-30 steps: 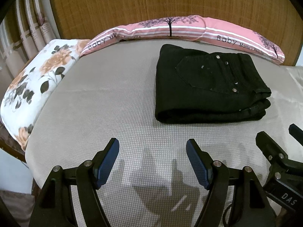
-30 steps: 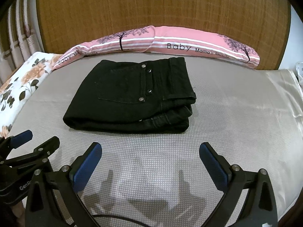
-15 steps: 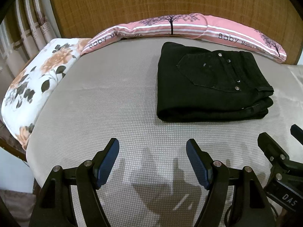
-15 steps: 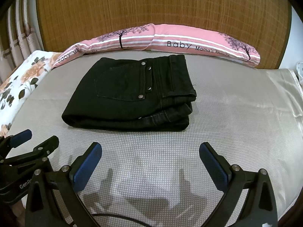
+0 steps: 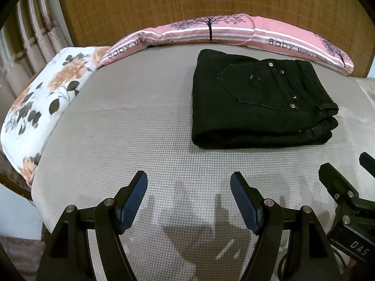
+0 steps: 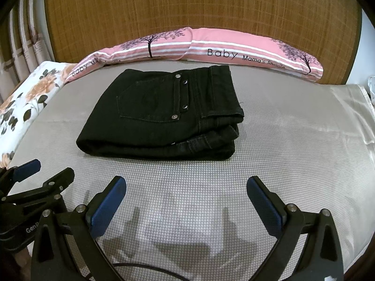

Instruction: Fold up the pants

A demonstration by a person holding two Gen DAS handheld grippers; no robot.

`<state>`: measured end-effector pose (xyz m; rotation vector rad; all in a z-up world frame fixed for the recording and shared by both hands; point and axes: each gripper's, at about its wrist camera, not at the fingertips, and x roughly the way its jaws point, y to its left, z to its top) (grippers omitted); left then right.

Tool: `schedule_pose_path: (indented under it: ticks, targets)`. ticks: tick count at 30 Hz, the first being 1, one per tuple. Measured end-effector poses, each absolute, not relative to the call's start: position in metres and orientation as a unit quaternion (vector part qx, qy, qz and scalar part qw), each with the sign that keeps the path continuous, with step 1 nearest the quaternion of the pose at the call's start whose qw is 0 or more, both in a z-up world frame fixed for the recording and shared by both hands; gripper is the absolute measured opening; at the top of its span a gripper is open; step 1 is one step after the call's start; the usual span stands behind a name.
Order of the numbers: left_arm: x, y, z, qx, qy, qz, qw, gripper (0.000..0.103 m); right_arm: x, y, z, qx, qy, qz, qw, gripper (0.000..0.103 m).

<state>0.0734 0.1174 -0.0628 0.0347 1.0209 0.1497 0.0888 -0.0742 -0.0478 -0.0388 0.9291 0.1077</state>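
Note:
Black pants [image 5: 255, 107] lie folded into a compact rectangle on the grey bed mat [image 5: 131, 126], back pocket and rivets facing up. They also show in the right wrist view [image 6: 164, 119]. My left gripper [image 5: 188, 187] is open and empty, hovering over the mat in front of the pants. My right gripper [image 6: 186, 189] is open wider and empty, also in front of the pants. Each gripper shows at the edge of the other's view: the right one [image 5: 344, 185], the left one [image 6: 44, 173].
A long pink pillow [image 6: 211, 51] printed "Baby" lies behind the pants against a woven headboard [image 6: 187, 11]. A floral pillow [image 5: 44, 100] sits at the mat's left edge. A shiny cloth [image 6: 356, 107] covers the right side. Curtains hang at far left.
Both views have shifted slightly, so the pants sit a little differently in frame. The pants lie still and both grippers stay open.

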Motion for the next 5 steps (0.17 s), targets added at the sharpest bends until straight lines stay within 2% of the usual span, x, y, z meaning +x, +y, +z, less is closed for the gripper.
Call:
schedule_pose_path:
  ticks: [5]
  targets:
    - [0.0758, 0.1179, -0.0633, 0.013, 0.491, 0.07, 0.868, 0.074, 0.0887, -0.0747, -0.0481, -0.018, 0.449, 0.051, 0.892, 0.102]
